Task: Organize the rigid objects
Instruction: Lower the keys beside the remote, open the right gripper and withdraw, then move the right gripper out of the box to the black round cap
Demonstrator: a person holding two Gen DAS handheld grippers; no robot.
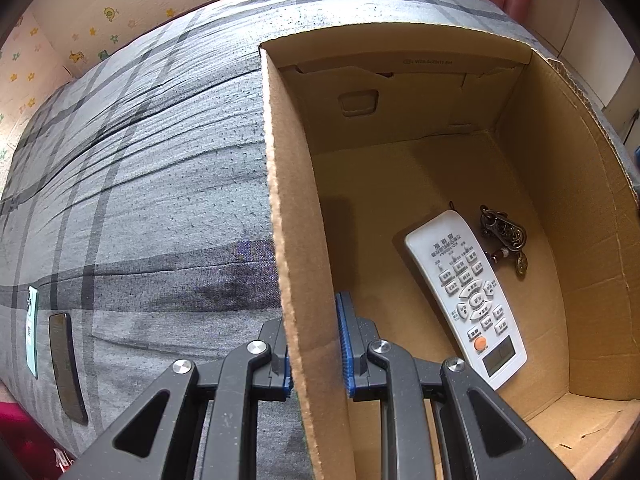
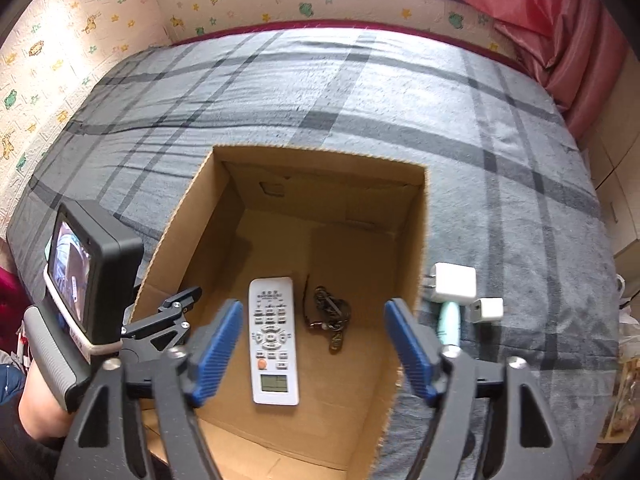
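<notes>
An open cardboard box (image 1: 280, 200) stands on a bed. In it lie a white remote control (image 1: 466, 300) face up and, beside it on the right, a dark metal keychain (image 1: 504, 236). My left gripper (image 1: 316, 360) is shut on the box's left wall, one blue pad on each side. The right wrist view looks down into the box (image 2: 412, 240). There my right gripper (image 2: 314, 312) hangs open above the remote (image 2: 273, 340) and keychain (image 2: 330, 312), with nothing touching its pads. The left gripper (image 2: 176, 308) shows at the box's left rim.
A grey plaid blanket (image 2: 360, 100) covers the bed. Right of the box lie a white charger (image 2: 456, 282), a small white plug cube (image 2: 488, 310) and a mint tube (image 2: 450, 320). Left of the box lie a dark phone (image 1: 66, 364) and a mint flat item (image 1: 32, 328).
</notes>
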